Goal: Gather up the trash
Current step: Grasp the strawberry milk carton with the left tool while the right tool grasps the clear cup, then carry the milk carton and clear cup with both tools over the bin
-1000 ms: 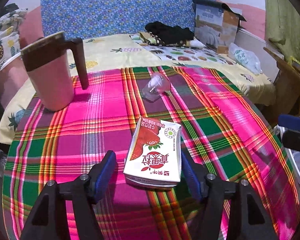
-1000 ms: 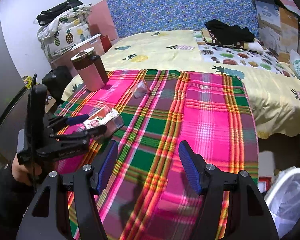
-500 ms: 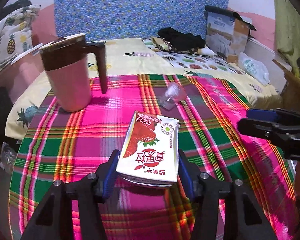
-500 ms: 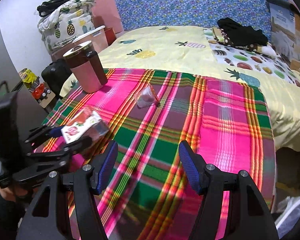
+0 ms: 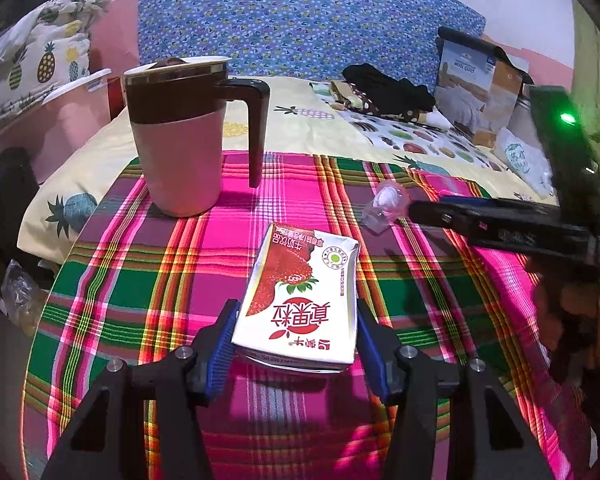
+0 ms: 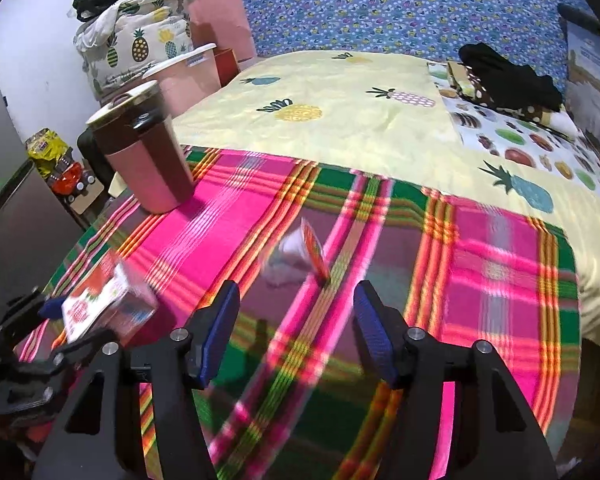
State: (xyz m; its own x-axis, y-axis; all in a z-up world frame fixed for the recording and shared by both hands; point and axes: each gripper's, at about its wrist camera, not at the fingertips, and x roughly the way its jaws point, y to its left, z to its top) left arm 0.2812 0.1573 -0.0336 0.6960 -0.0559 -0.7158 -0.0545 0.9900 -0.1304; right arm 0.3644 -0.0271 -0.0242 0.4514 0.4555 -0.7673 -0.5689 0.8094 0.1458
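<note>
On the plaid-covered table [image 5: 148,288], the left gripper [image 5: 296,344] is clamping the strawberry milk carton [image 5: 300,300] by its sides, jaws closed onto it and pitched downward. The right gripper [image 6: 296,332] is angling down toward the clear plastic cup [image 6: 296,256], its empty jaws, just narrowing, standing wide; next it needs to straddle and squeeze.

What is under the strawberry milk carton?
The plaid tablecloth lies under the strawberry milk carton, with a shadow at the carton's near end. The left gripper clamps its sides. Anything directly beneath the carton is covered.
</note>
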